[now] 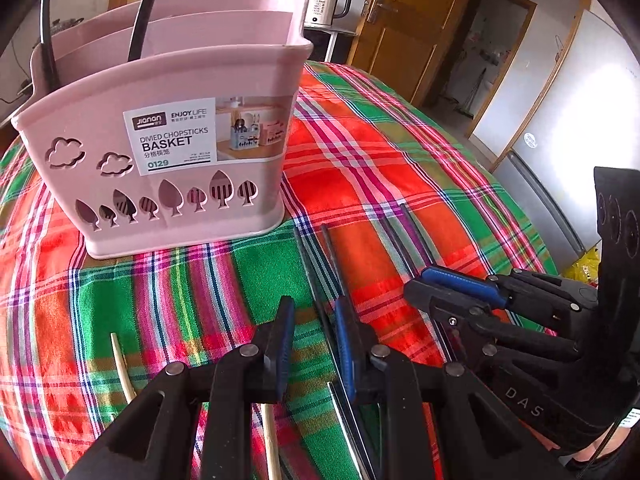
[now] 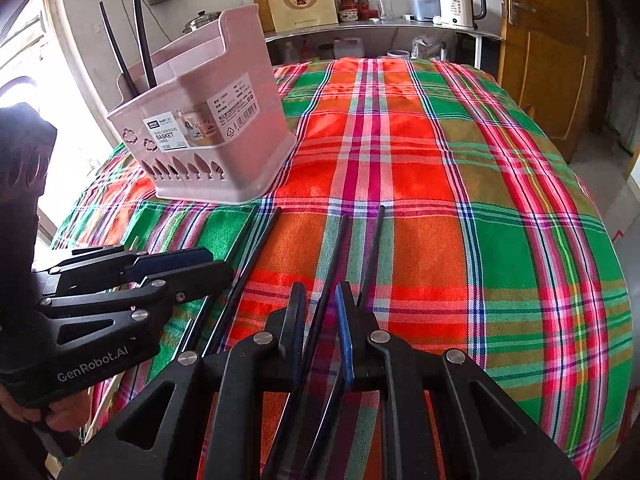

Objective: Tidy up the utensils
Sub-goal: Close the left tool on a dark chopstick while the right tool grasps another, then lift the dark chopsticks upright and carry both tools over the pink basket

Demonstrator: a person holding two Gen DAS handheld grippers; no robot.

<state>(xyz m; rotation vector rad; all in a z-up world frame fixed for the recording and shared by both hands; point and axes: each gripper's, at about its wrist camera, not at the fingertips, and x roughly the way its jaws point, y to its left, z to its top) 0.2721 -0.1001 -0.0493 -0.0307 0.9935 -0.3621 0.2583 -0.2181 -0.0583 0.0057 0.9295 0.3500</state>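
A pink divided chopstick basket [image 1: 248, 80] [image 2: 260, 148] stands on the plaid cloth with two black chopsticks [image 1: 142, 16] [image 2: 142, 32] upright in it. More black chopsticks lie on the cloth in front of it. My left gripper [image 1: 314, 308] [image 2: 220, 264] hangs low over one pair [image 1: 310, 252]. Its jaws are a narrow gap apart, and one stick runs along the right pad. My right gripper [image 2: 320, 292] [image 1: 416, 282] is low over the other pair. One black chopstick [image 2: 340, 236] lies between its slightly parted fingers, with cloth showing beside it. Its mate [image 2: 376, 240] passes outside the right finger.
Two pale wooden chopsticks [image 1: 120, 368] lie on the cloth left of my left gripper. The two grippers are close side by side. A shelf behind the table holds a kettle [image 2: 460, 4], jars and a paper bag [image 2: 300, 0]. A wooden door [image 2: 544, 40] is at the right.
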